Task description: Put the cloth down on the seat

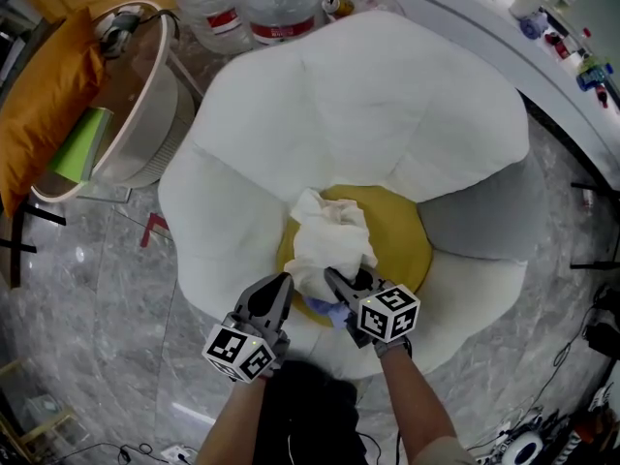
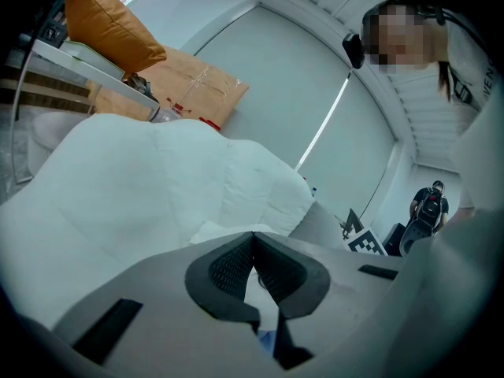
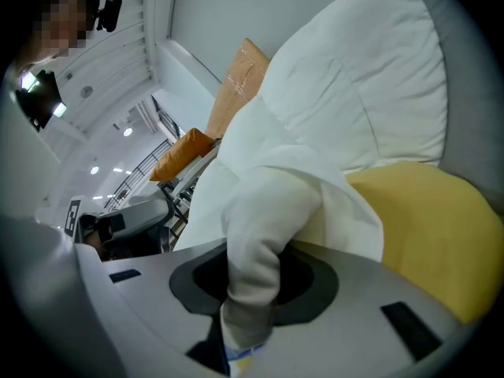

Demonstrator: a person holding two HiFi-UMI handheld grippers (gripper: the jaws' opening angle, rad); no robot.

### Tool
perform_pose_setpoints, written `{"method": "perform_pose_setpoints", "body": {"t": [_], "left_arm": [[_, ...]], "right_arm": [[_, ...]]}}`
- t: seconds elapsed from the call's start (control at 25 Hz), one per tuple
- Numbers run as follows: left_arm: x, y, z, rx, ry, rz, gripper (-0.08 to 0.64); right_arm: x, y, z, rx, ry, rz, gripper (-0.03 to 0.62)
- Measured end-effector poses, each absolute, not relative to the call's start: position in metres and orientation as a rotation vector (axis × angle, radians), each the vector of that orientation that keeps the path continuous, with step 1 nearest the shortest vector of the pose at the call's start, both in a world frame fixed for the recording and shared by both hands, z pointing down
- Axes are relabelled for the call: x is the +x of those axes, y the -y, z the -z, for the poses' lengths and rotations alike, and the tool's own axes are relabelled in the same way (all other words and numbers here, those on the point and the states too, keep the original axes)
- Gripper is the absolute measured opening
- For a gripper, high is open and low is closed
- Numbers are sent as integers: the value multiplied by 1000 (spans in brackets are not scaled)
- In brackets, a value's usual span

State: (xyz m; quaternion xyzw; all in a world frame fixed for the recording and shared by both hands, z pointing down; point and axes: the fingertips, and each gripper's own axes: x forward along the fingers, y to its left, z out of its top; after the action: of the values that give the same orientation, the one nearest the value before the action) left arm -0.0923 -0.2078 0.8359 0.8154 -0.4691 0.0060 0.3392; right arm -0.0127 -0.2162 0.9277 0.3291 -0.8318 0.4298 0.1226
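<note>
The seat (image 1: 339, 95) is a flower-shaped cushion with white petals, one grey petal (image 1: 484, 211) and a yellow centre (image 1: 402, 235). A crumpled white cloth (image 1: 325, 235) rests on the yellow centre, bunched toward its near edge. My right gripper (image 1: 334, 277) is shut on a fold of the cloth (image 3: 268, 203), which runs down between its pads (image 3: 315, 278); the yellow centre (image 3: 425, 219) lies just to the right of it. My left gripper (image 1: 284, 281) sits at the cloth's near-left edge. Its jaws (image 2: 253, 236) meet at the tips, and I see no cloth sticking out of them.
Two large water bottles (image 1: 242, 3) stand behind the seat. A round side table (image 1: 145, 95) with an orange cushion (image 1: 48, 95) stands at the left. A curved white ledge (image 1: 542, 76) runs along the back right. Cables (image 1: 581, 356) lie on the marble floor at right.
</note>
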Motion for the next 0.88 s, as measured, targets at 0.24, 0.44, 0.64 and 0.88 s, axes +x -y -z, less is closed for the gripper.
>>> {"method": "perform_pose_setpoints", "body": {"t": [0.24, 0.44, 0.64, 0.88], "left_arm": [[-90, 201, -845, 2119, 1210, -22, 13], [-85, 199, -841, 2115, 1202, -28, 12], [-80, 195, -836, 2112, 1192, -32, 12], [-77, 192, -828, 2099, 1188, -38, 12]], "right_arm": [[-10, 218, -933, 999, 2444, -1238, 133], [0, 214, -931, 1051, 2422, -1249, 179], [11, 208, -930, 1038, 2399, -1241, 197], [23, 202, -927, 1031, 2367, -1237, 207]]}}
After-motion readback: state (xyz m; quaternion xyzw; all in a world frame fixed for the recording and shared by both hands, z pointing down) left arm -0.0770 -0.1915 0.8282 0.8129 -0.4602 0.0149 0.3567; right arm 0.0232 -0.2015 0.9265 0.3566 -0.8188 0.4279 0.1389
